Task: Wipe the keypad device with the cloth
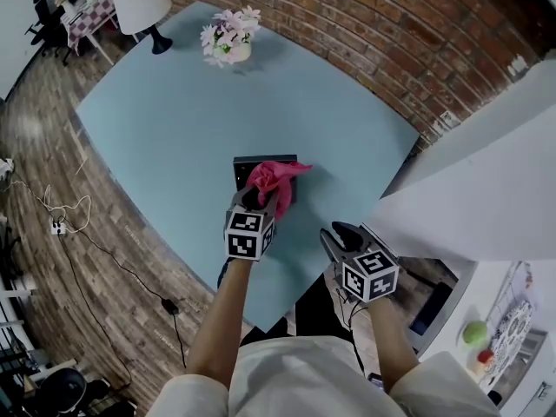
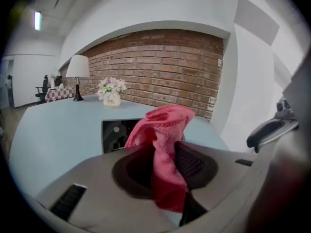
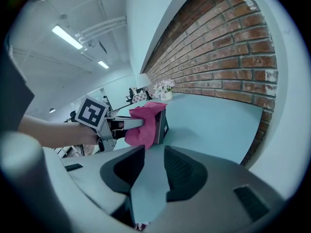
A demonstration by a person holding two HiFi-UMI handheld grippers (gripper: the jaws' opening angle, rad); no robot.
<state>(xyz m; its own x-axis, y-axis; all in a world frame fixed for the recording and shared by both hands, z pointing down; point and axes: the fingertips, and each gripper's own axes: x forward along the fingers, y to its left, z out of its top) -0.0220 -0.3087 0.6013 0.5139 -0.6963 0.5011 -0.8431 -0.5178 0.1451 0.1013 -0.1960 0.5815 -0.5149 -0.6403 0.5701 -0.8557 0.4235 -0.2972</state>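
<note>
left gripper view: the pink cloth (image 2: 167,130) is seen clamped between the jaws of the left gripper (image 2: 167,171), bunched against the dark keypad device (image 2: 114,132) on the blue table (image 2: 53,130), while the right gripper (image 3: 149,171) is held nearby, jaws apart and empty.

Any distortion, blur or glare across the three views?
Head view: fisheye bows the blue table, otherwise sharp. Left gripper view: black corner vignette, pink cloth sharp, right edge smeared. Right gripper view: brick wall curves; ceiling light strip blown out.
</note>
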